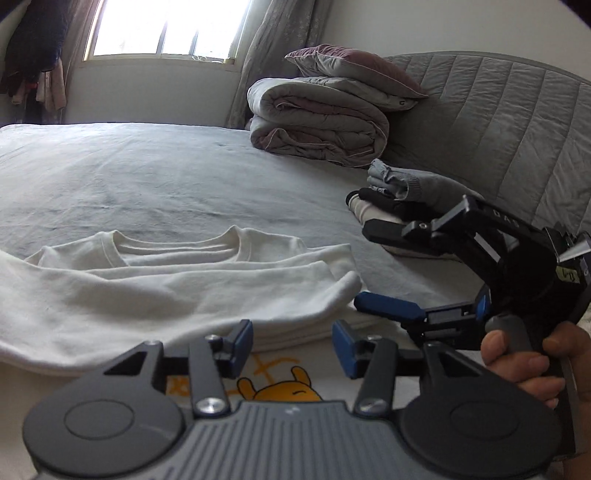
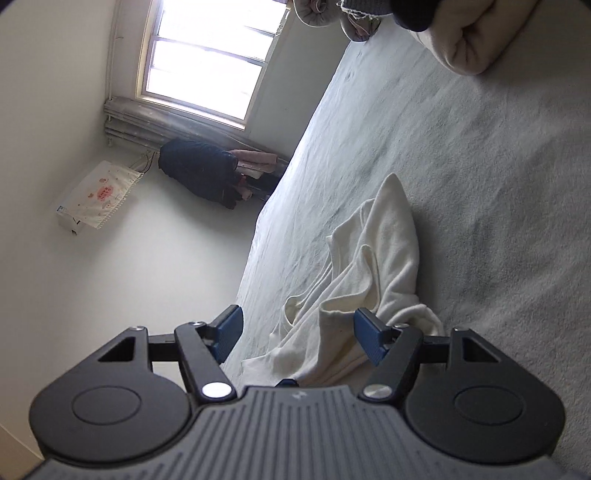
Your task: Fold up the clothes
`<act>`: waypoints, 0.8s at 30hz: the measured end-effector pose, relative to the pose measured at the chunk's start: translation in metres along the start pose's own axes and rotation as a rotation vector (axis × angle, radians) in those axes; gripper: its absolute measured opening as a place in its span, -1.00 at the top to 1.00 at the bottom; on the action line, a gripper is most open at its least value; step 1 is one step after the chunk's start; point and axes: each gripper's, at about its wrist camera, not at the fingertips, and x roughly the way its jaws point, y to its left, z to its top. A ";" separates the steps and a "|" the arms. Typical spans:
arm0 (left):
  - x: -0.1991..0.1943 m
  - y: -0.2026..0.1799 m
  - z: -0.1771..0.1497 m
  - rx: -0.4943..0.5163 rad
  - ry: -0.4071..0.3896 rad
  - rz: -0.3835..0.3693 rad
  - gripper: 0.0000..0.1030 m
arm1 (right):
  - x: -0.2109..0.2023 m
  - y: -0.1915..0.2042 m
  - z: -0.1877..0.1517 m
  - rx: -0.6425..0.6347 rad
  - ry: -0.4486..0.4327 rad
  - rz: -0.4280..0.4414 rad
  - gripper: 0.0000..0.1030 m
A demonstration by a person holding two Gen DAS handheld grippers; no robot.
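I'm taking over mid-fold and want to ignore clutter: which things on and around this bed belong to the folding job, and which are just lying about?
Part of the job:
- white shirt, partly folded on the bed
- stack of folded clothes
- left gripper, open
- right gripper, open, beside the shirt

Lying about:
- rolled quilt
- pillow on top of it
- dark clothes hanging by the window

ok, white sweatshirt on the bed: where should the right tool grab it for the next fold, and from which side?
Probably the folded right-hand edge of the white sweatshirt, where the layers stack near the right tool. Come in low and level from that side, one pad under the stack and one over: the tool is already rolled sideways with its jaws open, and the cloth lies flat on the bed, so that edge is the one thick, raised lip.
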 end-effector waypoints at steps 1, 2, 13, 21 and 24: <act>-0.002 0.004 0.000 -0.001 0.001 0.019 0.05 | -0.002 0.000 0.000 0.008 -0.008 0.000 -0.36; -0.006 0.012 0.000 -0.015 -0.004 0.045 0.04 | -0.004 0.000 0.000 0.015 -0.016 -0.001 -0.37; -0.050 0.107 0.015 -0.224 -0.152 0.398 0.39 | 0.004 0.019 -0.013 -0.116 -0.090 -0.116 -0.19; -0.065 0.156 0.020 -0.405 -0.213 0.456 0.92 | 0.007 0.043 -0.029 -0.394 -0.152 -0.184 0.91; -0.061 0.153 0.024 -0.388 -0.231 0.429 0.92 | -0.003 0.051 -0.027 -0.449 -0.232 -0.157 0.92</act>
